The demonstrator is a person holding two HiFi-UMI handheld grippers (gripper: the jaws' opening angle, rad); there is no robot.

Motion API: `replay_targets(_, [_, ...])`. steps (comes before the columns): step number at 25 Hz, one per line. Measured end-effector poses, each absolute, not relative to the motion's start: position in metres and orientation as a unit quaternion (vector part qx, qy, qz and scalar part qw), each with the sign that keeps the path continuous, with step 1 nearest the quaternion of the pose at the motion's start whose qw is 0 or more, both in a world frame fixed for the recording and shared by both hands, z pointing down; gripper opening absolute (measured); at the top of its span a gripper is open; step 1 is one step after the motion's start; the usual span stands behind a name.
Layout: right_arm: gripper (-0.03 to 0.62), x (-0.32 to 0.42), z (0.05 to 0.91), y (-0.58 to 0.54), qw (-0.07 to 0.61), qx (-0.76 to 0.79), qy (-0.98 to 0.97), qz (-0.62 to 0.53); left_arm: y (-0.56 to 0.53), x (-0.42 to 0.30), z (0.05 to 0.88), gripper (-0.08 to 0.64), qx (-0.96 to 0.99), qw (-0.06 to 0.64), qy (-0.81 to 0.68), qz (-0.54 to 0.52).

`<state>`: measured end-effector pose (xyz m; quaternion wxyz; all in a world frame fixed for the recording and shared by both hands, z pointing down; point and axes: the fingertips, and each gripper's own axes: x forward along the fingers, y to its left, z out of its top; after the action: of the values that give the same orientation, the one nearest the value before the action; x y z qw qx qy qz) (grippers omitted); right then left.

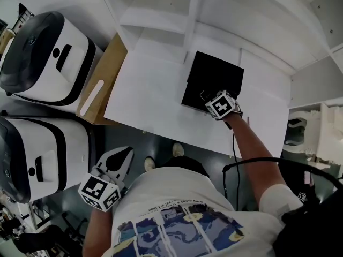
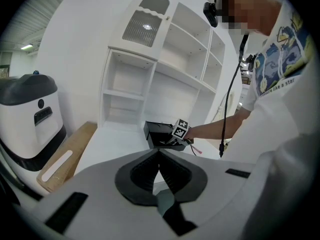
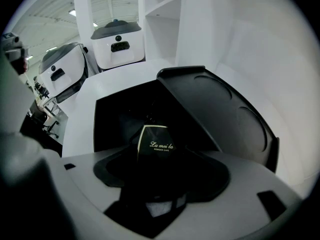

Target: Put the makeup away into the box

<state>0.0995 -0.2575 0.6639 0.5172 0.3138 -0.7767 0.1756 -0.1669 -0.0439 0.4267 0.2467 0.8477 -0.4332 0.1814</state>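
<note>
One broad white table (image 1: 150,95) is filling the middle of the head view, with a white shelf unit (image 1: 161,15) rising along its upper edge. Two white-and-black machines (image 1: 48,63) are standing at the left edge of that frame, one above the other. Between the upper machine and the table, a wooden board (image 1: 104,79) is lying at a slant. Right of centre, a black box (image 1: 206,79) is sitting on the table; in the right gripper view it is standing open, its lid (image 3: 220,109) tilting up toward the right of the frame.

You are reaching your right gripper (image 1: 210,99) to the lower right corner of the box. Its jaws are clamping a small black powder case (image 3: 156,143) with gold lettering, holding it over the box's dark interior. You are keeping your left gripper (image 2: 159,153) low at the lower left of the head view, well apart from the table, its jaws pressing together at the tips with nothing between them.
</note>
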Motion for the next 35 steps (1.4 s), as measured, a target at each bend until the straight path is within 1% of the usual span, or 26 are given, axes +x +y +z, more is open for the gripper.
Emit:
replay_targets(10, [0.318,0.098,0.659,-0.253,0.488,0.309,-0.794,0.190,-0.046,-0.166,0.427,0.014,0.854,0.246,-0.420,0.183])
replay_targets(18, [0.309,0.107,0.619,-0.242,0.439,0.344,-0.808,0.190,-0.048,-0.158,0.427,0.014,0.870,0.238,-0.393,0.181])
replay_targets(23, [0.211,0.125,0.589,-0.228,0.401,0.387,-0.811,0.179,-0.048,-0.147,0.425,0.014,0.882,0.232,-0.370,0.178])
replay_targets(29, [0.075,0.165,0.573,-0.197,0.369,0.455,-0.789,0.185,-0.047,-0.135,0.427,0.014,0.895,0.228,-0.339,0.180])
replay_targets(32, [0.048,0.186,0.576,-0.178,0.364,0.482,-0.773,0.195,-0.048,-0.125,0.429,0.014,0.902,0.226,-0.319,0.183])
replay_targets(35, [0.043,0.210,0.586,-0.157,0.364,0.505,-0.753,0.213,-0.050,-0.113,0.428,0.014,0.909,0.222,-0.300,0.184])
